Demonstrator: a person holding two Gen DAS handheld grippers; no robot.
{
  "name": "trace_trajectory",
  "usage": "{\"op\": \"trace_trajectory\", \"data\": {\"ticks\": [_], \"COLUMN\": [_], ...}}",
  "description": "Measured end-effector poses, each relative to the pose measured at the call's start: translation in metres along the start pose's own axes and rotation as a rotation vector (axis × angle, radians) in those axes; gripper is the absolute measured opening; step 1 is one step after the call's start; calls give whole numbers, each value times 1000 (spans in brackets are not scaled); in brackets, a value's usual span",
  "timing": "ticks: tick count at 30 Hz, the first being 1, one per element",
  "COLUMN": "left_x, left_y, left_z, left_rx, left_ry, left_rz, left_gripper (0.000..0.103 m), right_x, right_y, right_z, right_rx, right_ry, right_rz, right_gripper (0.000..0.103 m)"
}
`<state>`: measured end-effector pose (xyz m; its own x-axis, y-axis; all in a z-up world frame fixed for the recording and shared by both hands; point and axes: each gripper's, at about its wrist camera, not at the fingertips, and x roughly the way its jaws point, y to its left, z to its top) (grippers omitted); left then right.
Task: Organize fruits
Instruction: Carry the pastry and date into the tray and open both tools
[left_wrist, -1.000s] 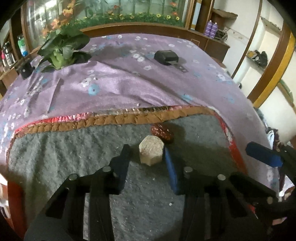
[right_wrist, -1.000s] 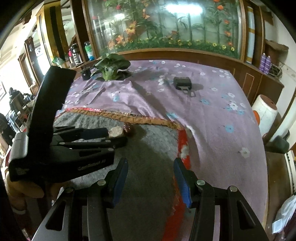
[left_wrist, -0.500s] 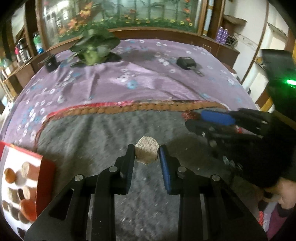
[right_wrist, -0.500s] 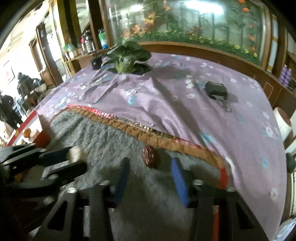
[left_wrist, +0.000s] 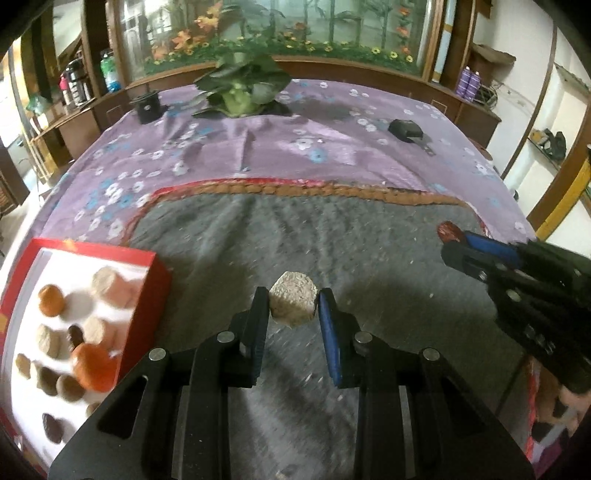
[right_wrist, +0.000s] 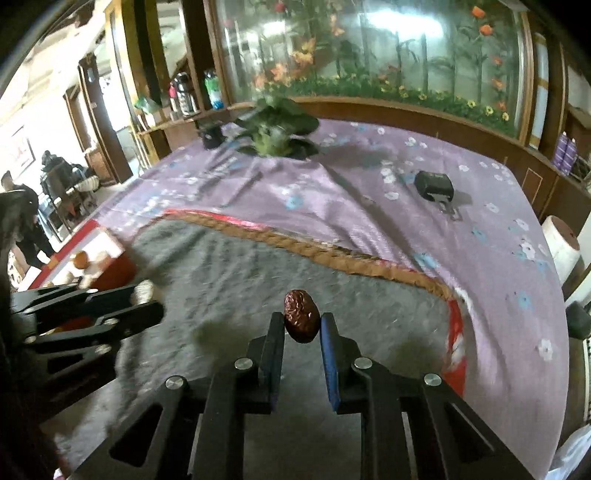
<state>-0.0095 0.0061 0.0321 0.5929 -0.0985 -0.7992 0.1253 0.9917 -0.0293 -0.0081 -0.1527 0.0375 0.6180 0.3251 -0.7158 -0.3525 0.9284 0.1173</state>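
My left gripper (left_wrist: 292, 306) is shut on a beige hexagonal block (left_wrist: 292, 302) and holds it above the grey mat (left_wrist: 332, 236). My right gripper (right_wrist: 302, 320) is shut on a wrinkled dark red date (right_wrist: 301, 315), also above the mat. The date shows at the right gripper's tip in the left wrist view (left_wrist: 447, 232). A red-rimmed white tray (left_wrist: 92, 254) lies at lower left, holding orange fruits, beige blocks and brown pieces. The left gripper shows at the left of the right wrist view (right_wrist: 144, 295).
A purple flowered cloth (left_wrist: 280, 147) covers the table beyond the mat. On it stand a green leafy plant (left_wrist: 240, 88), a black cup (left_wrist: 147, 107) and a black box (left_wrist: 404, 129). Wooden cabinets and a glass case line the far edge.
My left gripper closed on the beige block, lifted it and swung left toward the tray. My right gripper moved in, closed on the red date and lifted it.
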Motion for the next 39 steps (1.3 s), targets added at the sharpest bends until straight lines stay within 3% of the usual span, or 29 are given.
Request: {"op": "trace_trajectory", "data": {"ticks": [21, 39], "left_x": [-63, -83], "left_y": [93, 197], "left_z": [-30, -69], "left_rx": [-121, -317], "left_ry": [-82, -57], "left_rz": [148, 232], "left_gripper": [26, 26], "right_x": [-8, 10], "right_y": [130, 234], "right_z": [5, 13], "right_rx": [-134, -295], "right_ry": [-20, 31], "right_rz": [171, 306], "right_gripper": [19, 19]}}
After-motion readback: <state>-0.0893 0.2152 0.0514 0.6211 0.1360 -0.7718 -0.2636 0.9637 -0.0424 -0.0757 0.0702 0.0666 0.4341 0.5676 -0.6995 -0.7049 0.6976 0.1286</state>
